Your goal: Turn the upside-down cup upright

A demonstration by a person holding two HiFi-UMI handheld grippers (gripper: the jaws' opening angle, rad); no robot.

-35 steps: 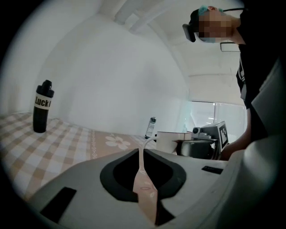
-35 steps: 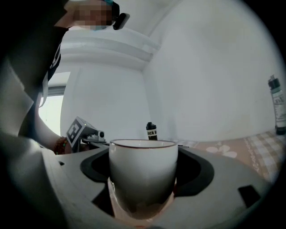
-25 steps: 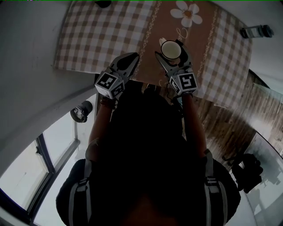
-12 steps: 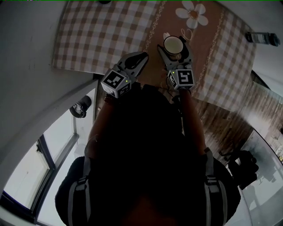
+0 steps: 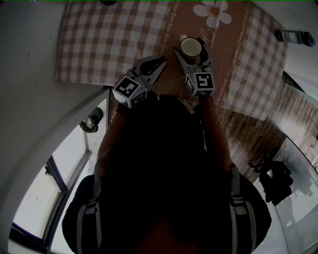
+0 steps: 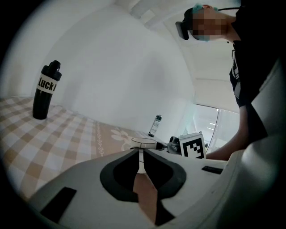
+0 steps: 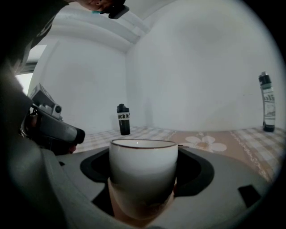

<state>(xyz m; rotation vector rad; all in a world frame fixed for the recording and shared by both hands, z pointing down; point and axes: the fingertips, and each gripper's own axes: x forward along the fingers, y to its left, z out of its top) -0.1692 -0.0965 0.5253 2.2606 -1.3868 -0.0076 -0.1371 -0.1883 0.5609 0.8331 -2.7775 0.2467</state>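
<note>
A white cup (image 5: 190, 48) with a thin dark rim stands upright, mouth up, between the jaws of my right gripper (image 5: 190, 51), which is shut on its sides. The right gripper view shows the cup (image 7: 143, 172) close up, filling the gap of the right gripper (image 7: 143, 197); its handle is hidden. Whether its base touches the brown runner (image 5: 171, 79) I cannot tell. My left gripper (image 5: 160, 63) hovers just left of the cup, jaws nearly together with nothing between them. From the left gripper (image 6: 140, 154), the cup's rim (image 6: 144, 143) shows just beyond the tips.
A checked cloth (image 5: 104, 44) covers the table, with a daisy print (image 5: 212, 12) beyond the cup. A black bottle (image 7: 124, 119) stands at the far left corner and a clear bottle (image 7: 267, 103) at the far right. The table's near edge is right below both grippers.
The right gripper has sunk toward the table with the cup still in it. The left gripper has drifted a little toward the cup.
</note>
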